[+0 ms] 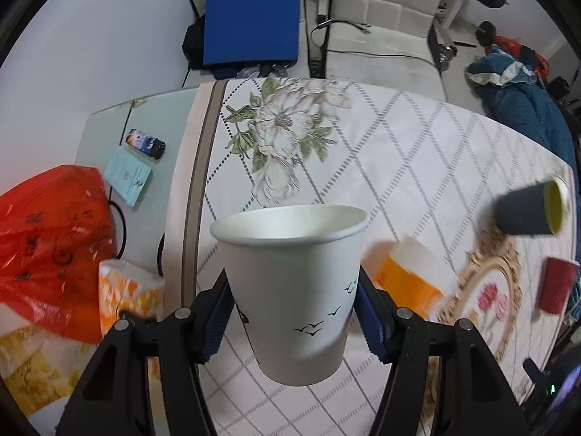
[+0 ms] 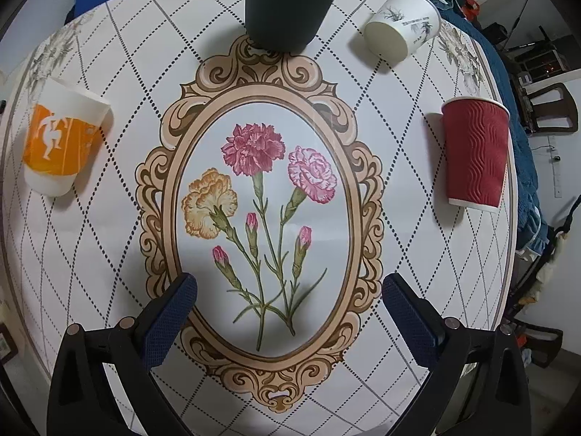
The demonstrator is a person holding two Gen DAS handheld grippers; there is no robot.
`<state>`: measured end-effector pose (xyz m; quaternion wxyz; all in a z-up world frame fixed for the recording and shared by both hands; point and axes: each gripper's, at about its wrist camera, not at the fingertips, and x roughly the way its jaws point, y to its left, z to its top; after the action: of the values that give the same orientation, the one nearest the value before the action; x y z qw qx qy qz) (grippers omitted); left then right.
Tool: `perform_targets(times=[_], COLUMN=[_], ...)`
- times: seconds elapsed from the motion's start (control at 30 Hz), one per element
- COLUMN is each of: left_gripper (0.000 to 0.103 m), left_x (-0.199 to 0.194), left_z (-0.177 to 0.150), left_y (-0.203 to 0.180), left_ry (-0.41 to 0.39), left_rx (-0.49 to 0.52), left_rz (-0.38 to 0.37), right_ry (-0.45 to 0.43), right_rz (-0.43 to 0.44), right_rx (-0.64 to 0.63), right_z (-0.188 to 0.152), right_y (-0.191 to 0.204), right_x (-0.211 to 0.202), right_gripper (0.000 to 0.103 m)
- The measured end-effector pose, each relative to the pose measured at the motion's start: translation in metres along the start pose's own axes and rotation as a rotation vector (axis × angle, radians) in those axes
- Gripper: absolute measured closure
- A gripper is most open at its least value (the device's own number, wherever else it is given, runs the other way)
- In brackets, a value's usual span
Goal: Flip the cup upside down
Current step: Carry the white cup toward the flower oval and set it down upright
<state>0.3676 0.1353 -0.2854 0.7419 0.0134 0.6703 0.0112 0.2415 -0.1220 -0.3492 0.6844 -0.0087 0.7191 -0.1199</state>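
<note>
A white paper cup with small black birds (image 1: 294, 287) is held upright, mouth up, above the table in my left gripper (image 1: 294, 312), whose blue pads press its two sides. My right gripper (image 2: 288, 316) is open and empty, hovering over the flower medallion on the tablecloth (image 2: 265, 196). In the right wrist view a dark green cup (image 2: 290, 3) stands mouth up at the far edge, a white cup with a plant print (image 2: 403, 29) and a red ribbed cup (image 2: 475, 152) stand upside down at the right, and an orange-and-white cup (image 2: 61, 145) stands upside down at the left.
The round table carries a diamond-pattern cloth (image 1: 417, 138). At the left are a red plastic bag (image 1: 47, 247), a tissue pack (image 1: 127, 290), a blue booklet (image 1: 129, 176) and a phone (image 1: 145, 143). Behind the table are a blue board (image 1: 252, 11) and a white sofa (image 1: 381, 11).
</note>
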Motion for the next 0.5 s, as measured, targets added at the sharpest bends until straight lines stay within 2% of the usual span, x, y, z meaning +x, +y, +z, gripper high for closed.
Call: perform_targets(times=[0.27,0.5], left_gripper=[0.043,0.043], left_x=[-0.047,-0.045], left_z=[-0.076,-0.152], left_y=[-0.041,-0.095], left_ry=[-0.011,0.050], left_rx=[0.051,0.083], left_rz=[-0.037,-0.073], right_ry=[-0.021,-0.015], right_rz=[0.025,0.024], right_rx=[-0.018,-0.031], right_z=[-0.029,-0.073], right_y=[-0.028,-0.068], right_x=[-0.009,-0.004], right_gripper=[0.000,0.000])
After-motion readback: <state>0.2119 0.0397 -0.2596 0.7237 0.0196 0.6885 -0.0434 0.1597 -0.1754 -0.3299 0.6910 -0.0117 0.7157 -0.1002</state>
